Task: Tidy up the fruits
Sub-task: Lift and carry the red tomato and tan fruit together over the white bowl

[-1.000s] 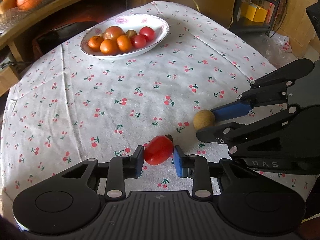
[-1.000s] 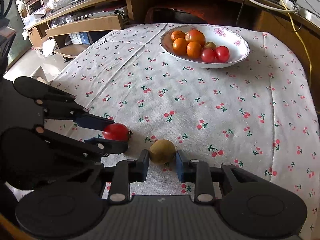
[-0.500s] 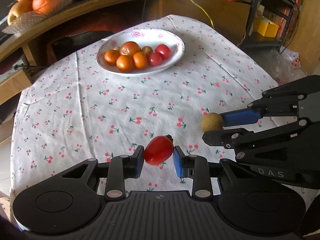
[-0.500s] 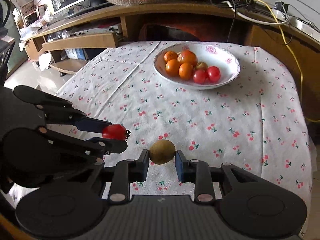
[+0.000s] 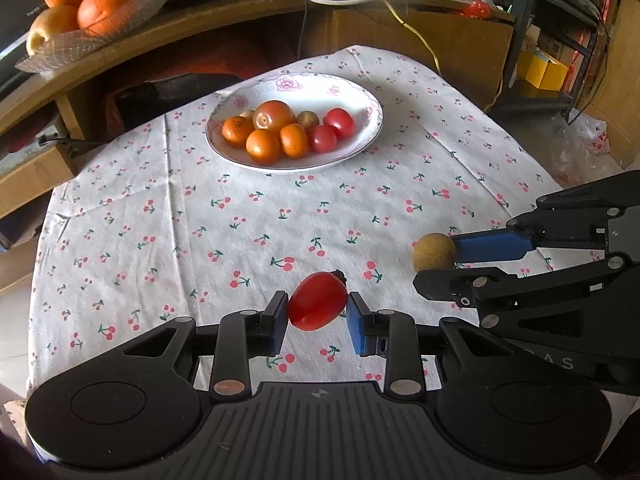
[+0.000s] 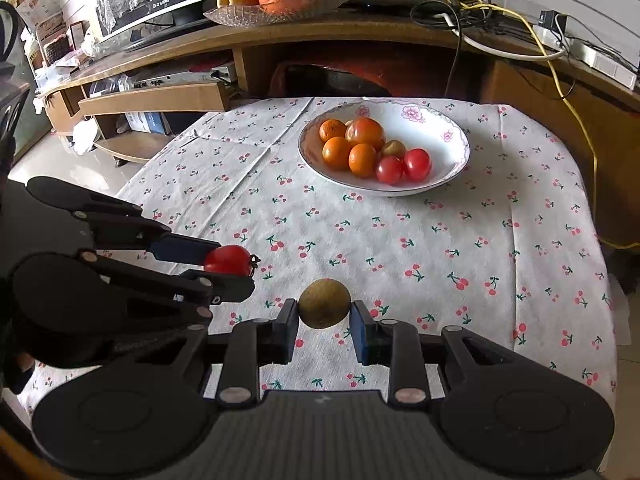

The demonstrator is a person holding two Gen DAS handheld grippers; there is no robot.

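— Left gripper (image 5: 317, 307)?
— Fingers pinching a red tomato (image 5: 317, 306) above the near desk (image 5: 160, 216).
— Right gripper (image 6: 325, 309)?
— Pinching a brown round fruit (image 6: 325, 309); the fruit bowl (image 6: 448, 128) sits far.

Left hand-held gripper (image 5: 317, 316) clamps a red tomato (image 5: 317, 301) (stem rightward).

1. Left gripper (image 5: 317, 316): held level above table, jaws clamped on red tomato (image 5: 317, 301).
2. Right gripper (image 6: 325, 318): held alongside, to its right, jaws clamped on brown round fruit (image 6: 324, 303).
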